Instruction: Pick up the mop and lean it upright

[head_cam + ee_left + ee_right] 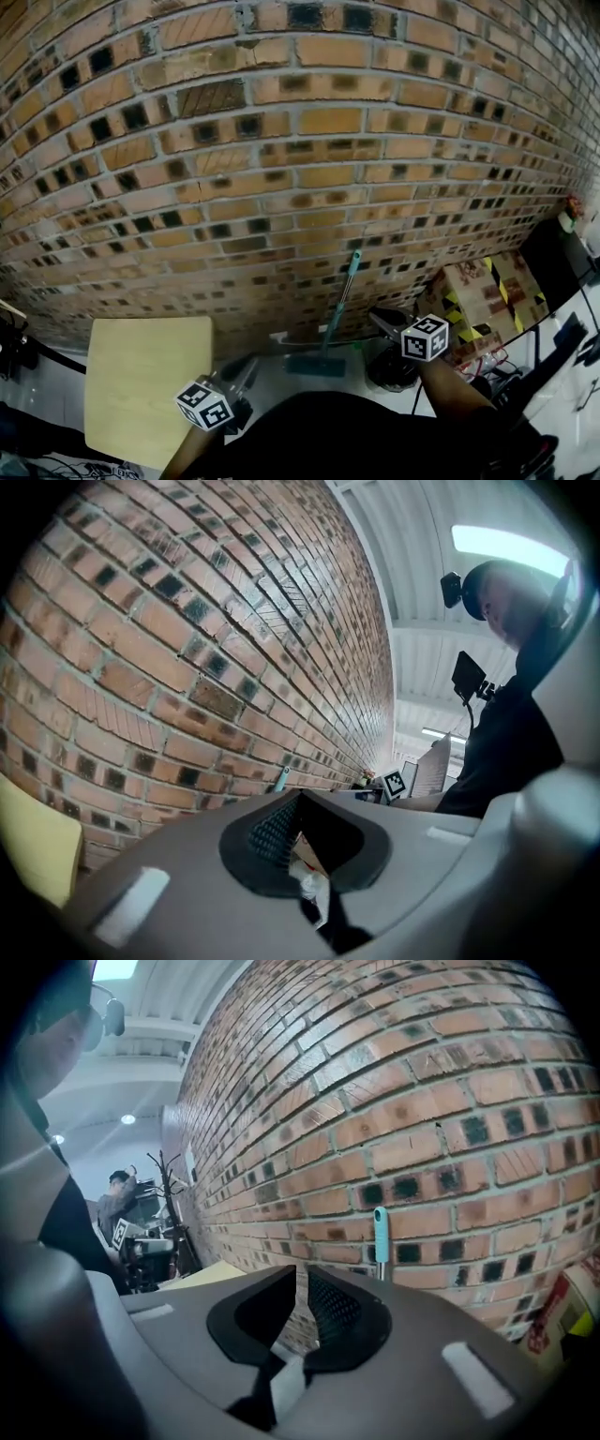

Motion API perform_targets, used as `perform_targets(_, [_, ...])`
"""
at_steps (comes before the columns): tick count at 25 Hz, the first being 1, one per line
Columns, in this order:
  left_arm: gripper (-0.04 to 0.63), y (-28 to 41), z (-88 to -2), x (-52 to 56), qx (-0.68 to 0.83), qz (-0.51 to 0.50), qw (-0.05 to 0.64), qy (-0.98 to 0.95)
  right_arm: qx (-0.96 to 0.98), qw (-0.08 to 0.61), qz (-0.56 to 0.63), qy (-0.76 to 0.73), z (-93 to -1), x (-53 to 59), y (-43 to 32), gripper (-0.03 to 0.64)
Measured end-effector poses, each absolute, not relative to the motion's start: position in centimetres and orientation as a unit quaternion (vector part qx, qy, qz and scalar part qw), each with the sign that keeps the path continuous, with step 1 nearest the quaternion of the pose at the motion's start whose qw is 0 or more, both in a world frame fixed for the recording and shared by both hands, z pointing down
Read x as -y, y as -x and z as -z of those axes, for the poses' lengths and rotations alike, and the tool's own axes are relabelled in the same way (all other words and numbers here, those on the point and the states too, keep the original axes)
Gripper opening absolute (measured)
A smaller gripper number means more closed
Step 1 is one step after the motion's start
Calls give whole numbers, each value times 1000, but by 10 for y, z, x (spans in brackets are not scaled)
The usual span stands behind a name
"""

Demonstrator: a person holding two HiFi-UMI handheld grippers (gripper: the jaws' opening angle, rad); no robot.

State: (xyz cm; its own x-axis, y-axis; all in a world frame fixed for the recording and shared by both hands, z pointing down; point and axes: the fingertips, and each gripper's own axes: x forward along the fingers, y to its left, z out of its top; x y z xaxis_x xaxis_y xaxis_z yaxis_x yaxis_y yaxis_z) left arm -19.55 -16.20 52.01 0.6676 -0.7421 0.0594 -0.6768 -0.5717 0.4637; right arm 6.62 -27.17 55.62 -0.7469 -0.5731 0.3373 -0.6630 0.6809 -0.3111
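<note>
Teal mop (380, 1235), shaft behind right tongs (302, 1277)

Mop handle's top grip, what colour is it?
Pale teal. The mop handle's grip shows best in the right gripper view.

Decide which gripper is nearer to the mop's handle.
Right. The right gripper is just right of the mop handle, which leans on the brick wall; the left gripper is lower, left of the mop head.
</note>
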Motion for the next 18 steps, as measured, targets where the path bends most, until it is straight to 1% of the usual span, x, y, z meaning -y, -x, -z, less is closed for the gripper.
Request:
perform_targets(5, [-2,186,-510,193,465,80,216,-855,918,128,-202,-317,-582,335,-86,83])
perform_targets(10, [-2,153,-507,214,509,97,237,-822,922,176,-193,-286,-616,385,-98,108])
perform_targets(14, [-2,122,-512,224,512,85,253,-817,925,208,-183,-262,-643,403,-91,136])
perform_targets(18, [-2,110,-518,233,499,64,255,-826,918,215,-189,-275,-661,419,-82,153])
